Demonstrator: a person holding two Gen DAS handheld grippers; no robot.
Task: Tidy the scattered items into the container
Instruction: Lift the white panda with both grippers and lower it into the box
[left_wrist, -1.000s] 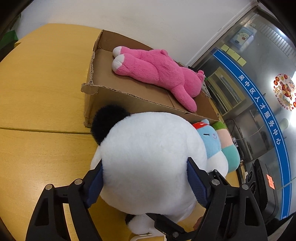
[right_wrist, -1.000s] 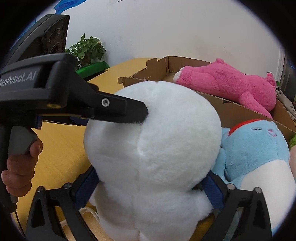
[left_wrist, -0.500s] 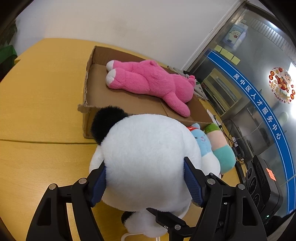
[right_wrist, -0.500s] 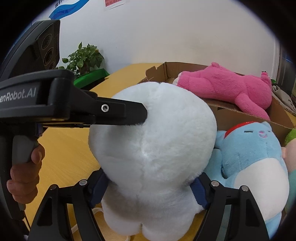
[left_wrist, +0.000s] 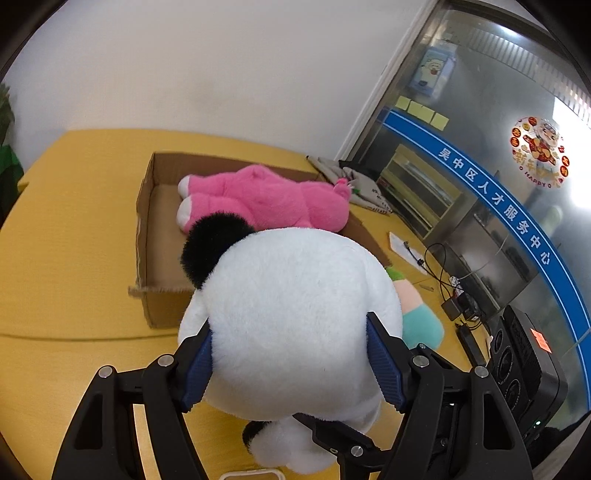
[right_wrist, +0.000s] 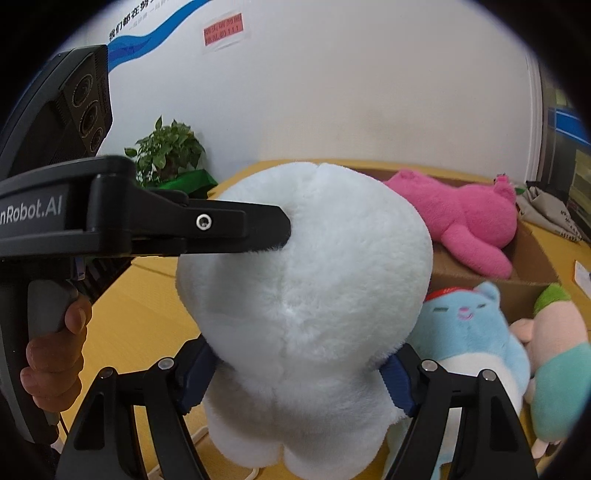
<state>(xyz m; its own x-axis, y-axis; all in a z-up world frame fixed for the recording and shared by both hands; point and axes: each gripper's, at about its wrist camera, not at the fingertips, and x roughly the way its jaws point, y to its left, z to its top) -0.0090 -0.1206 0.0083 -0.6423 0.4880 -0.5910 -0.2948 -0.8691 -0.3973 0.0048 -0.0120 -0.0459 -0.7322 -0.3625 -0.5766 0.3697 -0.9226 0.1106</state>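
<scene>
Both grippers pinch one white plush toy (left_wrist: 295, 317): left gripper (left_wrist: 291, 365) clamps its round head, right gripper (right_wrist: 299, 373) its body, held above the yellow table (left_wrist: 74, 236), near the cardboard box (left_wrist: 147, 229).

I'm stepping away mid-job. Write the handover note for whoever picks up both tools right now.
Left tool: shut on the big white plush, pads pressed into both sides of it.
Right tool: shut on the same plush lower down, after its jaws closed in on it.
The plush hangs clear of the yellow table, just short of the cardboard box.
Done: the pink plush lies in the box.
Left: carry the white plush over the near wall and release it; then the blue plush and the pink-and-teal plush, both on the table beside the box.
</scene>
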